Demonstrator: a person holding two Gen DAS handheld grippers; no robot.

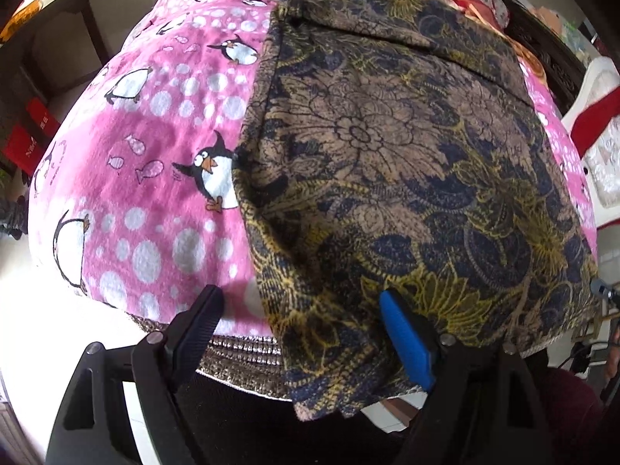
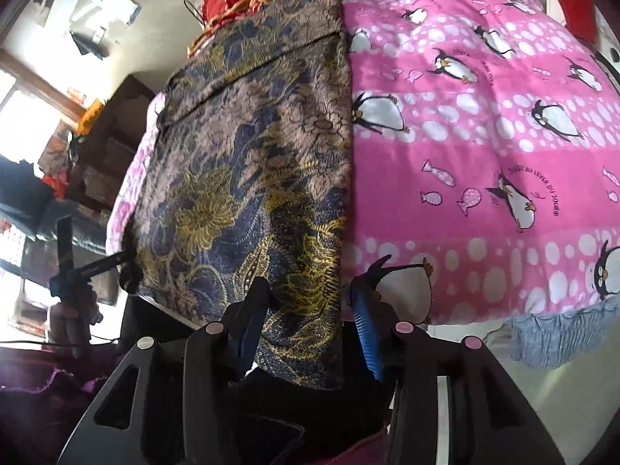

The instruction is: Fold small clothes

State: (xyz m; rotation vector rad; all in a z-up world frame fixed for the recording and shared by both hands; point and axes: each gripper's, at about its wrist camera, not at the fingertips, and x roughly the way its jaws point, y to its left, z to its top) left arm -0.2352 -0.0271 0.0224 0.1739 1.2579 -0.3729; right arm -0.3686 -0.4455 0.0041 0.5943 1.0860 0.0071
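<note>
A brown floral cloth (image 1: 387, 162) lies spread over a pink penguin blanket (image 1: 147, 178), filling the middle and right of the left view. The left gripper (image 1: 302, 329) stands wide open at the bottom, straddling the cloth's near corner. The right gripper (image 2: 310, 310) is also open around the cloth's near edge, gripping nothing.

Floral garment (image 1: 387, 162) on penguin blanket (image 1: 155, 147), near edge overhanging
</note>
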